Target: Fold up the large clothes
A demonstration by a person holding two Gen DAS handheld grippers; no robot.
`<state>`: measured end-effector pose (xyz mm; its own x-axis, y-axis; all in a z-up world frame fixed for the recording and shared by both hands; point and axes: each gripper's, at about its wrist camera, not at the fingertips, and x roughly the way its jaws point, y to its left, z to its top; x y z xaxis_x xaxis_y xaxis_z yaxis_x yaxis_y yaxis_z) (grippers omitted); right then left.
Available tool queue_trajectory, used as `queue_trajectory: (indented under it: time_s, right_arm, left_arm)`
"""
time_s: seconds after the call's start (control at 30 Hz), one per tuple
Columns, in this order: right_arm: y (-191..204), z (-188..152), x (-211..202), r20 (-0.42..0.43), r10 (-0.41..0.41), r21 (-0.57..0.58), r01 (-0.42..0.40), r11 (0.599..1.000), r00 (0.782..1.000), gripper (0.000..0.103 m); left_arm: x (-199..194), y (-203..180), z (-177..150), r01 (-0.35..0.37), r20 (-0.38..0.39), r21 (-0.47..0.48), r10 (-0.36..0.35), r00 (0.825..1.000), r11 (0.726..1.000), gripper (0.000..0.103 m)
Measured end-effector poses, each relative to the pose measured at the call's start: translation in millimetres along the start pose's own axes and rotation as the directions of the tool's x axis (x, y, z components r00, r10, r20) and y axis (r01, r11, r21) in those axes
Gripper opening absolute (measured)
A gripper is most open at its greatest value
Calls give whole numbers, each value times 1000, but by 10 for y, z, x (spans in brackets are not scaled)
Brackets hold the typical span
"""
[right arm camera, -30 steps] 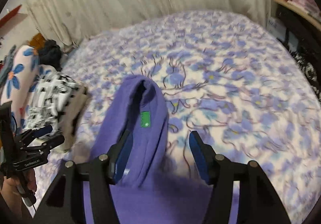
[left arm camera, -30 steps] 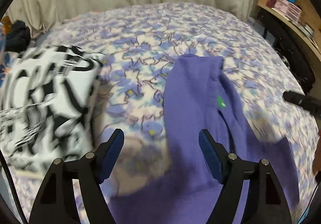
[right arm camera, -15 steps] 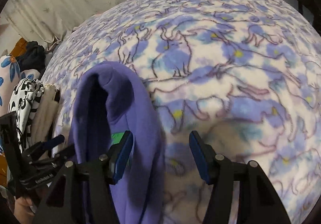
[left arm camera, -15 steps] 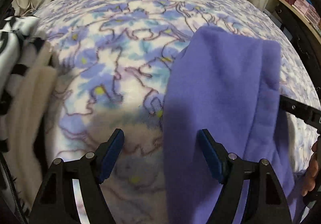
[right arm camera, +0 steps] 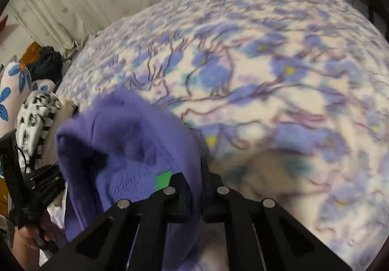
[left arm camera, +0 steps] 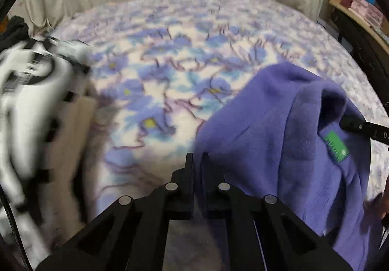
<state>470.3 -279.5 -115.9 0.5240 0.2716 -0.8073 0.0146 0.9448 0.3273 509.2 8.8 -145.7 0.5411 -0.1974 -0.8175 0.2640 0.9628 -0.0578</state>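
Both grippers, left (left arm camera: pixel 197 159) and right (right arm camera: pixel 199 169), had just clamped onto opposite edges of the soft purple fleece sweater (left arm camera: pixel 272 130) on the flowered blanket (left arm camera: pixel 170 71); we judged lifting evenly would keep the fold straight.

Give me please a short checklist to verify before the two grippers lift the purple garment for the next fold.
1. Left gripper shut on the purple garment: ok; its jaws have just closed on the garment's edge.
2. Right gripper shut on the garment: ok; its jaws have just closed with fabric between them.
3. Each gripper holds one layer only: cannot tell.
4. Floral bedspread ahead free of other items: ok.
5. Black-and-white folded pile apart from the garment: ok.
6. Green label lying inside the fold: not ok, it is exposed.
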Motion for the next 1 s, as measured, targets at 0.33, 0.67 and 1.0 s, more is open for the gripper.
queue_trajectory:
  time_s: [0.33,0.67,1.0]
  right_arm:
    - [486,-424,-1180,205,28,-157,5,988,978,5]
    - [790,-1724,-1995,322,16,-382,115,917,947,8]
    - [409,-2705,-2171,191,-77,-349,141,926,979,38]
  left_arm:
    - [-1378,-85,-265,-7,124,75,-3,992,997,2]
    - [-2272,-67,-1540,93,156,84,-106,982,992,2]
    - [-2362,-95,-2671,93,59,63,-97,994,994,3]
